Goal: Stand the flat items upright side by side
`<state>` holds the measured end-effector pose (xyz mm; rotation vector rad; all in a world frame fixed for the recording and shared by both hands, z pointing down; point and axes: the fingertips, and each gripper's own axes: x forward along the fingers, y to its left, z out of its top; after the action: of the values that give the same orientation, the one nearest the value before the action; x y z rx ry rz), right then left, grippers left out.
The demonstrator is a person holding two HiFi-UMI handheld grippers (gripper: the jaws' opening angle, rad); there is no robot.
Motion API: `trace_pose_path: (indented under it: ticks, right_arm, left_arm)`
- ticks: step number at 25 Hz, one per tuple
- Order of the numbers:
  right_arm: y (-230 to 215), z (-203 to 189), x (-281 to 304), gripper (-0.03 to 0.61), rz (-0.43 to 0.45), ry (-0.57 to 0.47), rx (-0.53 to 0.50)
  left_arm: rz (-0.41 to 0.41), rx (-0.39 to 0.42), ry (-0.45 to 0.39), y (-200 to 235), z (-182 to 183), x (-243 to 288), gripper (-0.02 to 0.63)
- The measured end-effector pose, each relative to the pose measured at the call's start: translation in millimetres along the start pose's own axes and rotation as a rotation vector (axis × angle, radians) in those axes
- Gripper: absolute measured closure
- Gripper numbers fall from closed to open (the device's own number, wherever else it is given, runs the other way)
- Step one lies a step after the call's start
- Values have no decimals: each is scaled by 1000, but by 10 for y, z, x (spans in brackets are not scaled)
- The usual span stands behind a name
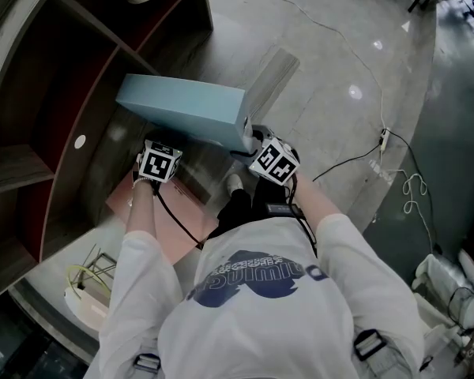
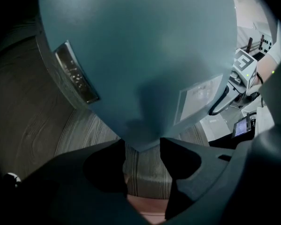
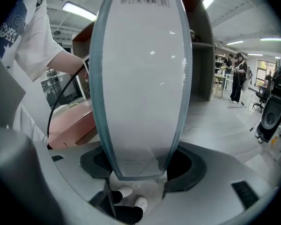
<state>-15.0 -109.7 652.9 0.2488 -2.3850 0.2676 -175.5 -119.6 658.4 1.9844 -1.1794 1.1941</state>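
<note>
I have the light blue flat cardboard box (image 1: 182, 109) off the ground, held between both claws, with its long axis running across in front of me from left to right. My left claw (image 2: 143, 149) is closed on the box's near lower corner, which wedges down between the two jaws. My right claw (image 3: 139, 165) is clamped across the narrow white end face with the barcode label, and the box fills the whole gap between those jaws.

The broad face leans away from me towards the dark wooden shelf unit (image 1: 31, 164). Below, nearer my left claw, the pink flat box (image 1: 130, 204) lies on its broad face on a grey wood-grain surface; I cannot tell whether that is the floor or a low ledge.

As I judge it, the next move depends on that offset. The blue box must come down on its long edge clear of the pink one, which is not yet upright.
</note>
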Motion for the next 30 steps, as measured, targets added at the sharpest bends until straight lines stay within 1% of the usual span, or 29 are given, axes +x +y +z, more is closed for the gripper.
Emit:
trace_pose_path:
  ticks: [3,9,13,20,24,27,30]
  right_arm:
    - [-3,-34,56,291,9,38,-20]
    - [39,-117,177,295,1,73,-47]
    - [45,-138,249,295,-8,88,-48]
    - [41,-156,317,295,-18,129,-87]
    - [44,-178,330,295,-19,144,-88]
    - [33,-206,357,295,-21,161,-96]
    - [32,-243,383,293,-21,180,-99]
  left_arm:
    - [6,-5,0,25,-16,10,371]
    - [26,2,-1,62,4,-9,371]
    - [35,-16,-7,100,-15,5,371]
    - [43,-28,-6,129,-66,-2,371]
    - [59,-56,-4,116,-121,-93,371]
    - [66,-77,-26,59,-130,-230,371]
    - [64,-62,-72,-91,-44,-390,371]
